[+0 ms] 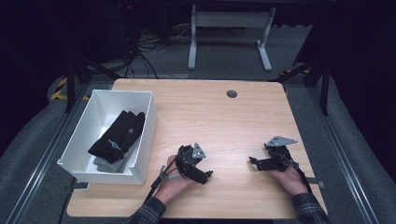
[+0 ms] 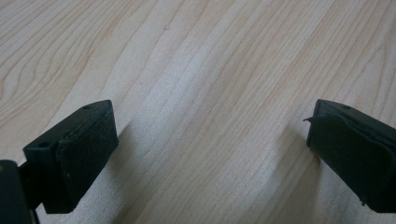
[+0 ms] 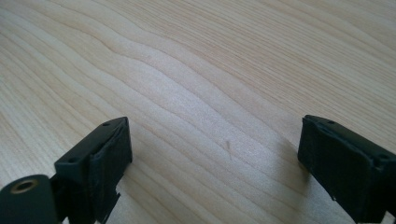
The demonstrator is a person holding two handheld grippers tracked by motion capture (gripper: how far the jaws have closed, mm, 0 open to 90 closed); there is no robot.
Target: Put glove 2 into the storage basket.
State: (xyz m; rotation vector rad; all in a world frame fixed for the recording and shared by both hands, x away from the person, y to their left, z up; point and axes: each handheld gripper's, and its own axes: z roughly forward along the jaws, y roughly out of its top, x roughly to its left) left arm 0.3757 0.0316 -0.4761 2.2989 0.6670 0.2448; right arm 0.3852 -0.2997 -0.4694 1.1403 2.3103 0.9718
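Observation:
My left gripper (image 1: 208, 174) rests low over the wooden table (image 1: 219, 116), near the front and left of centre, held by a hand. In the left gripper view its jaws stand wide apart, the gripper (image 2: 210, 154) open over bare wood. My right gripper (image 1: 252, 161) sits at the front right, pointing left toward the other one. Its jaws are also spread, the gripper (image 3: 212, 163) open with nothing between them. A white bin (image 1: 144, 140) at the table's left holds dark gloves (image 1: 116, 135) on top of a grey piece of cloth (image 1: 105, 163).
A round grommet hole (image 1: 231, 94) sits near the table's far edge. Beyond the table stand a white desk frame (image 1: 229, 32) and loose cables (image 1: 144, 46) on the floor. Metal rails (image 1: 345, 158) run along both sides of the table.

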